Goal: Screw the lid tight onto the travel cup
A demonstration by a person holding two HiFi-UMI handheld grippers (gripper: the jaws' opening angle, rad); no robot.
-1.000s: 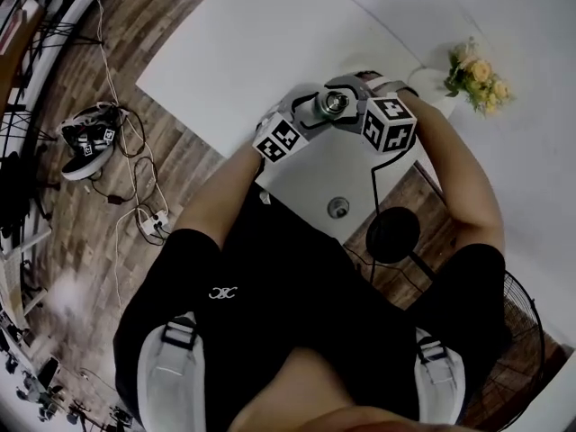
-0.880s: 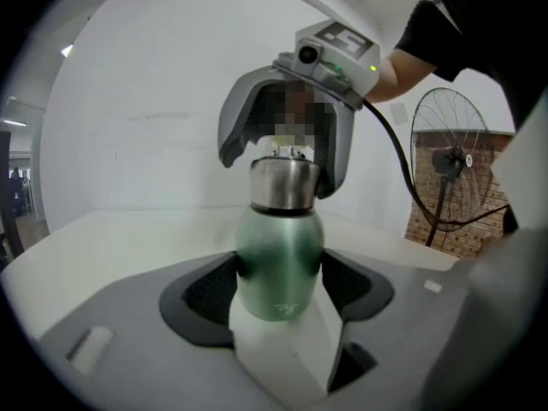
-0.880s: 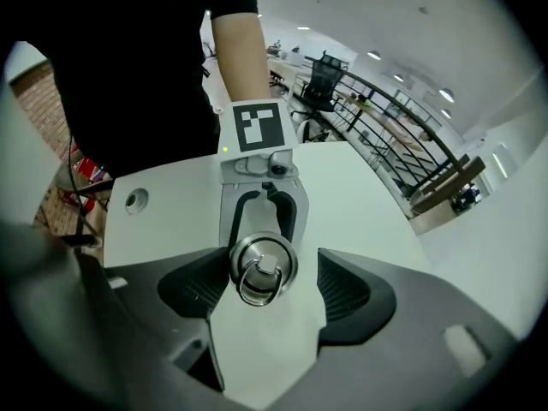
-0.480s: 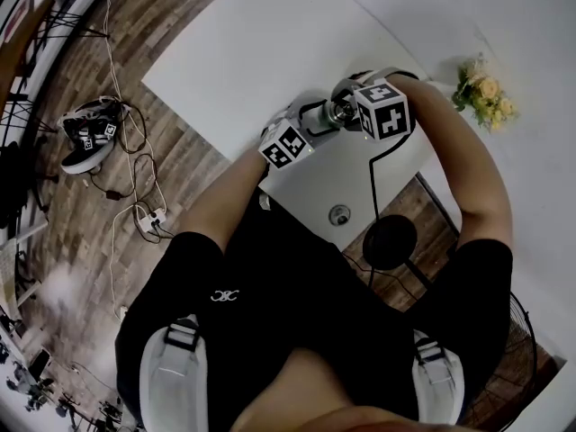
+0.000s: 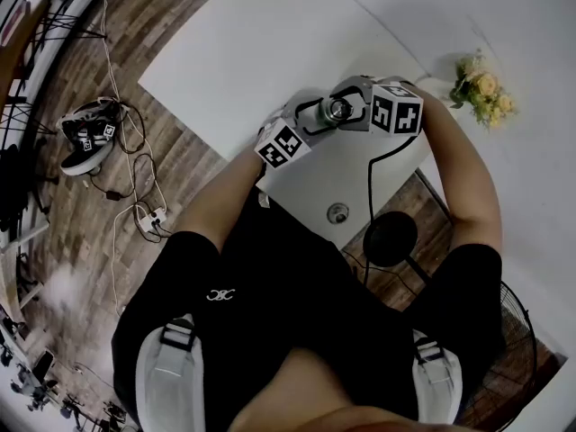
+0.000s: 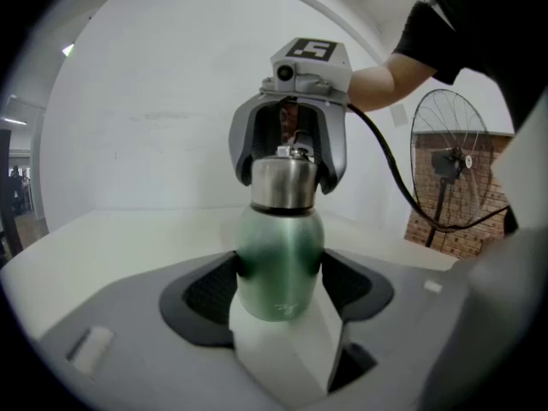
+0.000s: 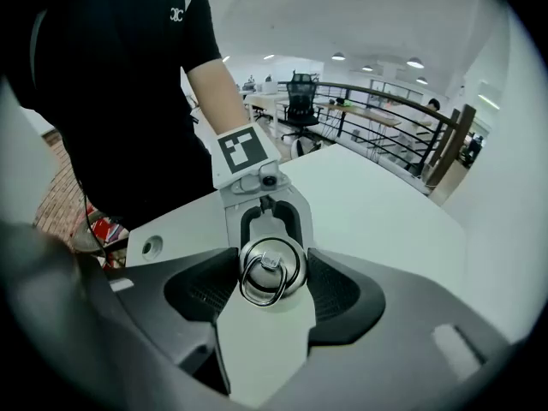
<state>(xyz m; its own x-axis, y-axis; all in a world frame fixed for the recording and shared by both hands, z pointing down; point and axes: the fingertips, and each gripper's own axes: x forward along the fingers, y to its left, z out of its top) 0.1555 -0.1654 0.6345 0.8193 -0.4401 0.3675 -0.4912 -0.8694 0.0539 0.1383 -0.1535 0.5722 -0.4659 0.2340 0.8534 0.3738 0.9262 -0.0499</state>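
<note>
The travel cup (image 6: 278, 255) has a green body and a steel lid (image 7: 272, 268) with a wire ring on top. It stands upright over the white table (image 5: 243, 43). My left gripper (image 6: 278, 291) is shut on the green body, with a pad pressing on each side. From the opposite side my right gripper (image 7: 272, 282) reaches over the top. Its jaws are closing and both pads touch the lid. In the head view the lid (image 5: 336, 109) shows between the left gripper (image 5: 310, 121) and the right gripper (image 5: 349, 108).
A bunch of flowers (image 5: 477, 77) stands at the table's far right corner. A round cable hole (image 5: 337, 211) sits near the table's front edge. A black round base (image 5: 390, 237) and a fan (image 6: 451, 157) stand to the right. Cables and dark gear (image 5: 88, 138) lie on the wooden floor at left.
The right gripper's marker cube has turned and shifted slightly up and to the right around the lid. The left gripper and the cup have stayed in place.
</note>
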